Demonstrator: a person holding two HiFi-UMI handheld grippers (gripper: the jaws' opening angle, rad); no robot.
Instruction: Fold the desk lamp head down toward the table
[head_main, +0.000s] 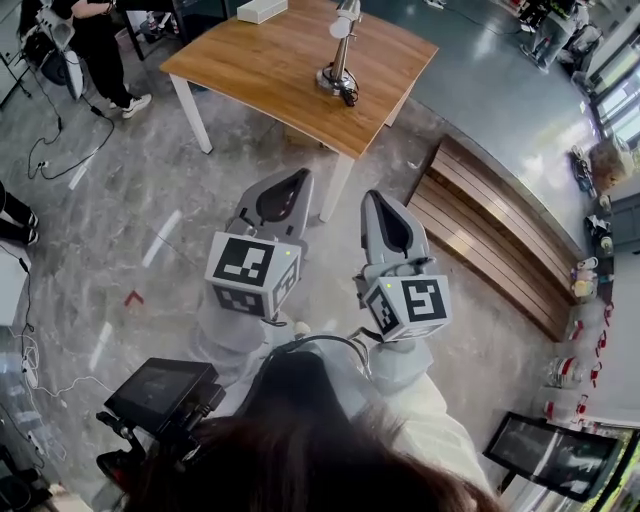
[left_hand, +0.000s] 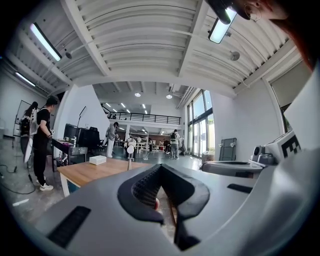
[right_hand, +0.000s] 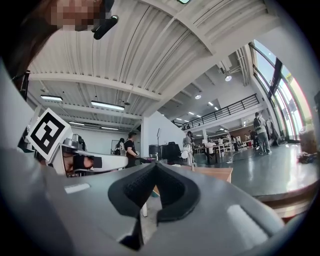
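The desk lamp (head_main: 340, 55) stands upright on the wooden table (head_main: 270, 60) at the top of the head view, its round base (head_main: 336, 82) near the table's front edge. Both grippers are held level over the floor, well short of the table. My left gripper (head_main: 300, 173) is shut and empty, and so is my right gripper (head_main: 374, 196) beside it. In the left gripper view the lamp (left_hand: 130, 152) rises small over the table (left_hand: 87, 172), beyond the shut left gripper (left_hand: 161, 167). The right gripper view shows the lamp (right_hand: 186, 154) on the table (right_hand: 215, 173), past the shut right gripper (right_hand: 156, 165).
A white box (head_main: 262, 10) lies at the table's far edge. A person (head_main: 95, 45) stands left of the table, with cables (head_main: 60, 160) on the floor. A wooden stepped platform (head_main: 500, 240) runs along the right. A monitor (head_main: 160, 392) is near my left side.
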